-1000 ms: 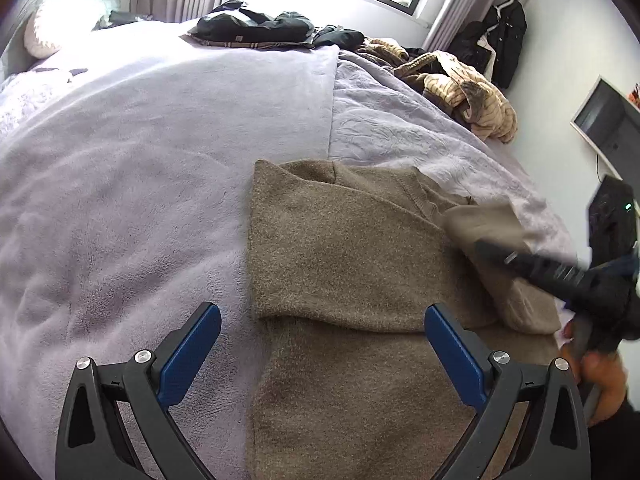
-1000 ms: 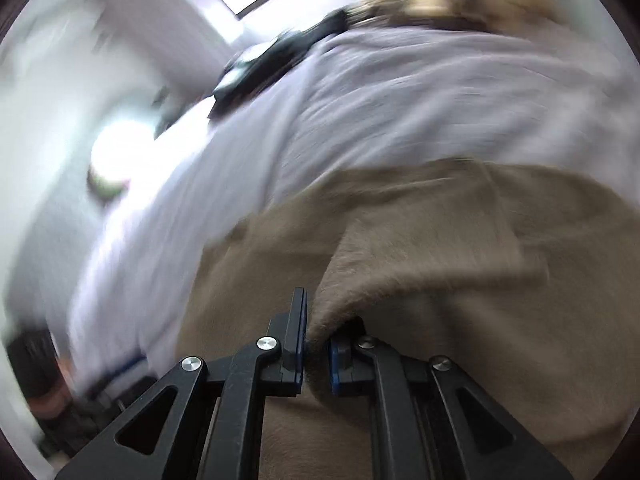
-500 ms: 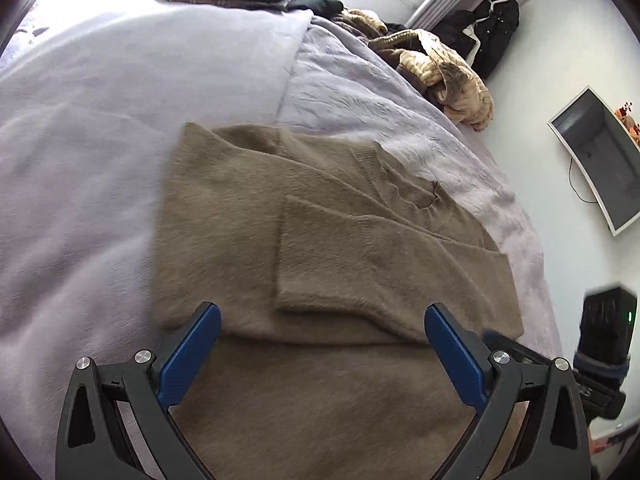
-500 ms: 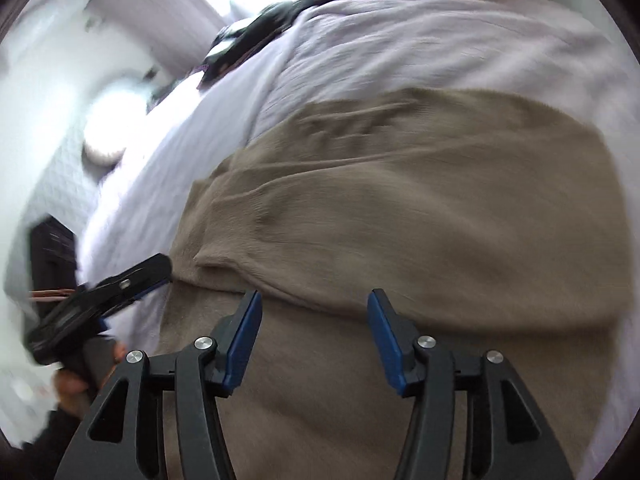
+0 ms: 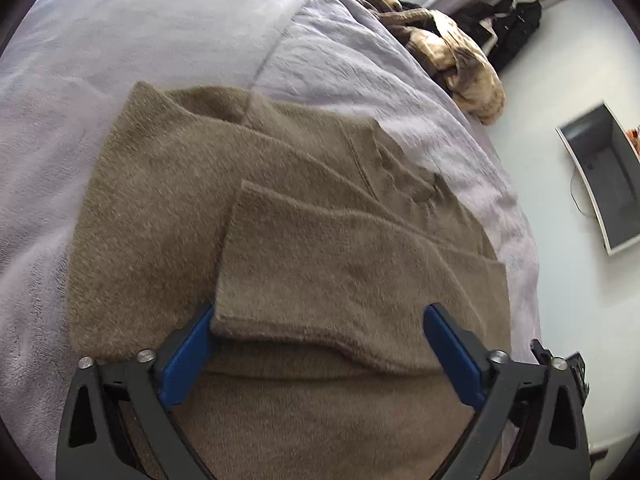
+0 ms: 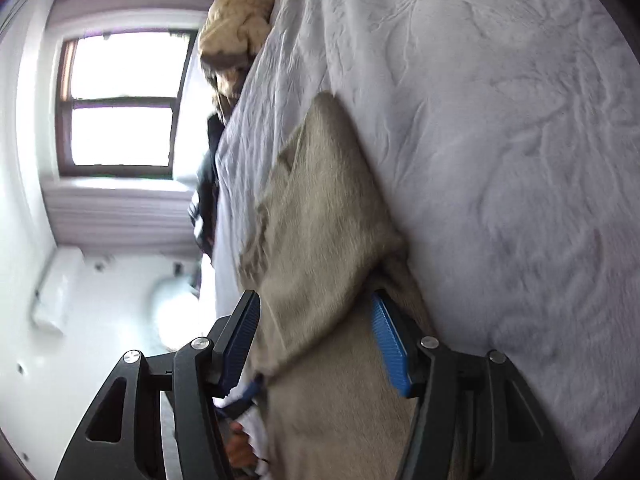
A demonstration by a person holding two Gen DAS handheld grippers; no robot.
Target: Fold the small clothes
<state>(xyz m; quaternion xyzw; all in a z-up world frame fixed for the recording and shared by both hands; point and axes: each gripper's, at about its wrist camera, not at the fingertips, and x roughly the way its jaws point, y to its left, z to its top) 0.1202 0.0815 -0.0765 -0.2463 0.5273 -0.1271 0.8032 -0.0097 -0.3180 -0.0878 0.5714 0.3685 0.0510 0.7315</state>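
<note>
Hovering over the sweater (image 5: 168, 216), which is lying flat on the bed (image 5: 120, 40) with both sleeves crossed over the chest; top sleeve (image 5: 340, 276) is sitting on the body panel, cuff near the left side.

Left gripper (image 5: 320, 356) is pointing steeply down at the sleeve's lower edge, jaws spread, one pad at the cuff corner, other near the far end. Nothing is being pinched. Jaws have just been narrowing a little, cloth under them but not between the pads. My read: it's lining up on the hem side for the bottom-up fold.

Right gripper (image 6: 316, 340) is rolled on its side at the sweater's right edge, jaws part open, straddling a raised fold of knit (image 6: 320, 240). Pads aren't pressing on it as far as I can see. Probably setting up to grab that edge so both sides lift together.

Changes vs a second ago:
- right was clamped on the sleeve, carrying it across; now it's released, sleeve is lying flat
- right has swung out to the edge and rolled over
- left has dropped closer and moved forward; sweater is filling more of its view

Spare clothes pile (image 5: 460, 52) is sitting well apart, far bed edge.
</note>
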